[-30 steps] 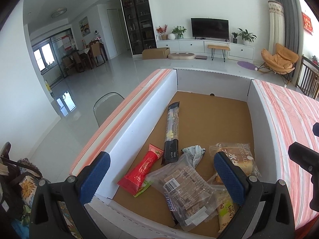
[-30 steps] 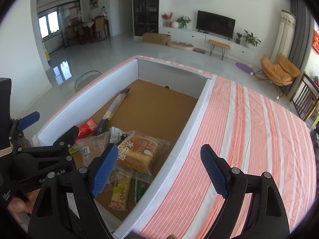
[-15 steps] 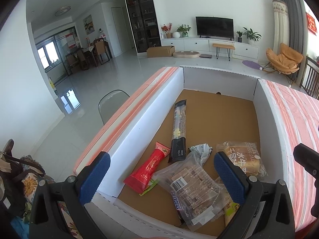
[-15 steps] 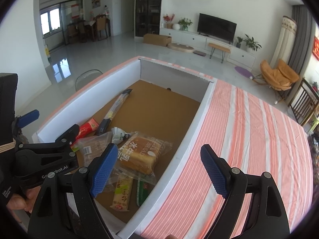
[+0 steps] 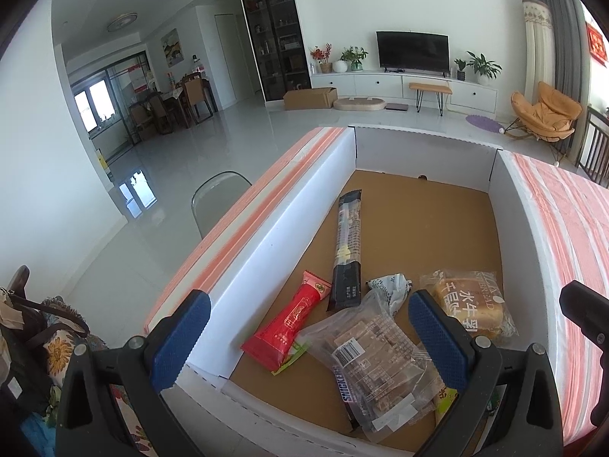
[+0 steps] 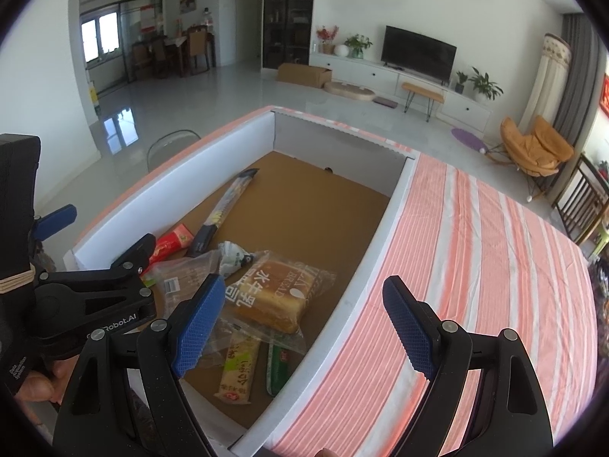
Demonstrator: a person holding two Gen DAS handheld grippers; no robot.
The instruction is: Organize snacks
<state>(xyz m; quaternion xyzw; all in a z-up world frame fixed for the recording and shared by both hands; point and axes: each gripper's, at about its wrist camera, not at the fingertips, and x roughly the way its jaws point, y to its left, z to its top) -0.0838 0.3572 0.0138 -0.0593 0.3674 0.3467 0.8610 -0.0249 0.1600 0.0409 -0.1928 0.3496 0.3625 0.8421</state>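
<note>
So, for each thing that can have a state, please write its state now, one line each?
Left gripper: open, holding nothing.
Right gripper: open, holding nothing.
White box: open on top, snacks inside.
Bread pack: sealed, lying flat.
Red pack: sealed, lying flat.
Long black pack: sealed, lying flat.
Television: off, dark screen.

Right gripper [image 6: 302, 327] jaws wide apart, nothing between the pads, hovering over the near right wall of the box [image 6: 375, 243]. Box: white walls, brown floor, sitting on a pink-striped cloth [image 6: 495, 266]. Snacks bunched at the near end: bread bag [image 6: 278, 293] on top, clear cracker bag [image 6: 186, 272] beside it, yellow bar [image 6: 238, 371] and green packet [image 6: 278, 367] at the near edge. Red packet [image 6: 173, 242] and long dark bar [image 6: 224, 211] along the left wall. Left gripper [image 6: 95, 251] at the near left corner.
</note>
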